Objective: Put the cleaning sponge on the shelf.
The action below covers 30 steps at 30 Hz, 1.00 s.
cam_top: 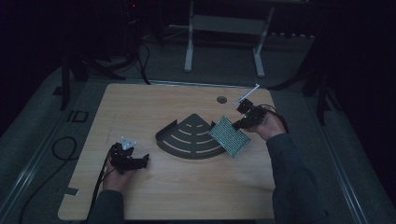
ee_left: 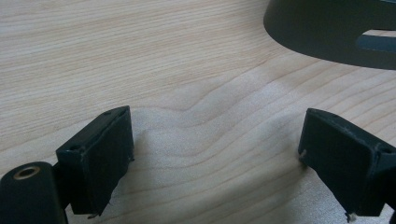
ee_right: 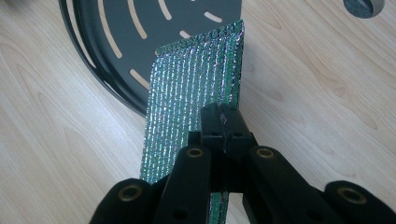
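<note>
Green glittering sheet (ee_right: pixel 194 88) is pinched edge-on in the right gripper (ee_right: pixel 223 122), fingers clenched, hanging over the slotted tray's (cam_top: pixel 187 135) rim. Best lowered flat and square. Left gripper (ee_left: pixel 215 154) rests spread, empty, on the counter (cam_top: pixel 154 186).

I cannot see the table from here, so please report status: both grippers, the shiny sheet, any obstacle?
Left gripper open, holding nothing. Right gripper shut on green foil sheet, its far edge over the dark slotted tray. No obstacle seen.
</note>
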Available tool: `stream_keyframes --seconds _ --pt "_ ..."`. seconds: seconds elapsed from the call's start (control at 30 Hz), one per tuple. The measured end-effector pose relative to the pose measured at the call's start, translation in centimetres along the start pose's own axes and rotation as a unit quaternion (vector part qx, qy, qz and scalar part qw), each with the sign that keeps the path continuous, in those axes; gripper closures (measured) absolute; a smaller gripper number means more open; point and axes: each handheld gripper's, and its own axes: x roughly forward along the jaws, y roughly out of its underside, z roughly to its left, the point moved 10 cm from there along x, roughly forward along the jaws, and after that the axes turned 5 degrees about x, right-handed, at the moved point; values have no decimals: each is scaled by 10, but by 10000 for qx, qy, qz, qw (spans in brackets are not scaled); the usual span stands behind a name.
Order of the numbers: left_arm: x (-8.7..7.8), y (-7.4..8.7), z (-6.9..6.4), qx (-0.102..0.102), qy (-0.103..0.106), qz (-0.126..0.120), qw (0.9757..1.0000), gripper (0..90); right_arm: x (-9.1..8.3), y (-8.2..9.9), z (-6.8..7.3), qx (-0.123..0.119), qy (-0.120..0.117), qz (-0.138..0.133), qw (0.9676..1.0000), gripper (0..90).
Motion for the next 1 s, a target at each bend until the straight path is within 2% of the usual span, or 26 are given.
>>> stream_keyframes --seconds 1.0 --pt "0 0 0 -7 4 0 10000 105 15 -23 2 -20 -29 -18 10000 898"
